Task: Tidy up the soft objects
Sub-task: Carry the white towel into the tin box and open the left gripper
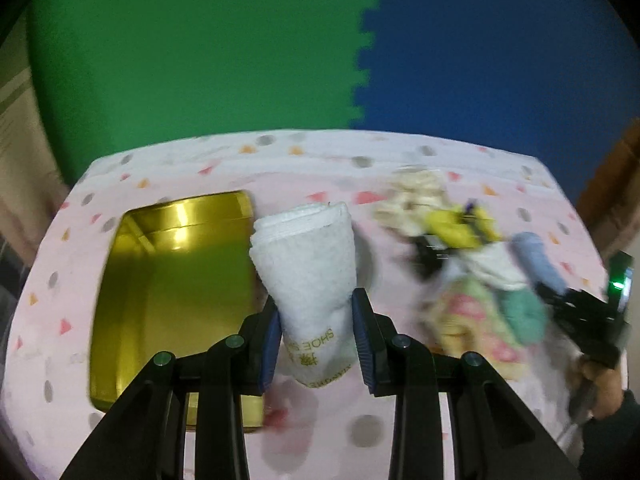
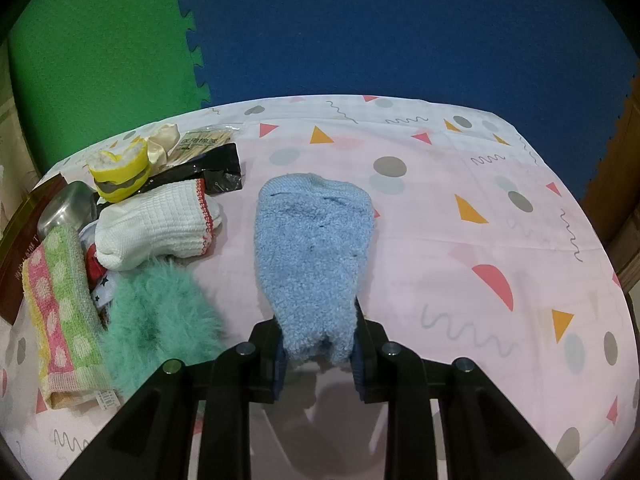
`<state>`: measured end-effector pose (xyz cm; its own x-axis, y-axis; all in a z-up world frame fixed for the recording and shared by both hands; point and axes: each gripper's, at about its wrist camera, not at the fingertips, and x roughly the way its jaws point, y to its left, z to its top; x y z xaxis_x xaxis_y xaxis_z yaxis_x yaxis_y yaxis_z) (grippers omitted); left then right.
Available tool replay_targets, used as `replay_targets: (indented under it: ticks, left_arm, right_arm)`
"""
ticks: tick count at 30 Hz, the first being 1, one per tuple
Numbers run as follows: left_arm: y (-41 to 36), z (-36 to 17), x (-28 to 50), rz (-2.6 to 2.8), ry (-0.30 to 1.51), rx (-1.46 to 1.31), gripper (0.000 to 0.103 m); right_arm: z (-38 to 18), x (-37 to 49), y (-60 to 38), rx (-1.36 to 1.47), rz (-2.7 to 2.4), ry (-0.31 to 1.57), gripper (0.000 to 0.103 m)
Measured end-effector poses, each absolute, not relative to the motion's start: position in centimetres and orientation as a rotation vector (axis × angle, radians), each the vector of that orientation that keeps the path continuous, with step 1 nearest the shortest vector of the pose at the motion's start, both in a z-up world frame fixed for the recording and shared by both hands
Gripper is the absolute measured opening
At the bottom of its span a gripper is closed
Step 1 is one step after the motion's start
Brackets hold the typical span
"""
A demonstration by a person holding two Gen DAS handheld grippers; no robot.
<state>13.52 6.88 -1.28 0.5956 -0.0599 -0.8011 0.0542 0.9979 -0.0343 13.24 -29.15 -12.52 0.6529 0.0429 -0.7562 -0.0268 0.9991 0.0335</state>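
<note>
My left gripper [image 1: 316, 334] is shut on a folded white shoe-shine cloth [image 1: 308, 264], held above the table just right of an open gold tin [image 1: 168, 300]. My right gripper [image 2: 318, 354] is shut on a fluffy light blue sock [image 2: 316, 256], which hangs over the pink patterned tablecloth [image 2: 460, 208]. In the left wrist view the right gripper [image 1: 560, 300] shows at the far right with the blue sock [image 1: 536, 260]. A pile of soft things lies left of the sock: a white knitted glove [image 2: 160, 224], a teal fuzzy piece [image 2: 160, 316] and a striped dotted towel [image 2: 64, 312].
In the pile are also a yellow toy [image 2: 120, 172], a black packet [image 2: 216, 172], a cotton-swab packet [image 2: 204, 144], a metal tin [image 2: 68, 208] and a brown box [image 2: 20, 248]. Green and blue foam mats [image 2: 360, 32] cover the floor beyond the table edge.
</note>
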Motion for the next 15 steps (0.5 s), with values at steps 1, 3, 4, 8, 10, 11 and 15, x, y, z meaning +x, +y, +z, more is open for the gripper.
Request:
replay_targets:
  ticks: [1,3,4,8,10,11,15]
  left_arm:
    - [8.0,-1.6,13.9,-0.034,0.939,-0.011,0.030]
    - [9.6,-2.2,14.3,0.010,0.948,-0.010,0.030]
    - [10.5,-2.6,14.6,0.042,0.950,-0.003,0.030]
    - [13.0,-4.2,15.8,0.103,0.978,0.003,0.030]
    - [14.1,-5.1,16.5,0.134,0.998,0.006,0.030]
    - [14.4,-5.3,16.6,0.137,1.005,0.003,0.031]
    - [15.4,-6.5,17.3,0.152,1.032,-0.004,0.033]
  right_arm:
    - [-12.5,13.2,-29.1,0.020,0.040,0.858,0.027]
    - [-12.5,13.2,-29.2,0.020,0.039,0.859,0.027]
    - [-12.5,13.3,-29.1,0.019,0.039,0.859,0.027]
    - [-12.5,13.3,-29.1,0.015,0.037,0.859,0.027]
    - [-12.5,13.3,-29.1,0.011,0.034,0.859,0.027]
    - [-12.5,13.3,-29.1,0.010,0.034,0.861,0.027]
    - [-12.5,13.3,-29.0,0.008,0.034,0.861,0.027]
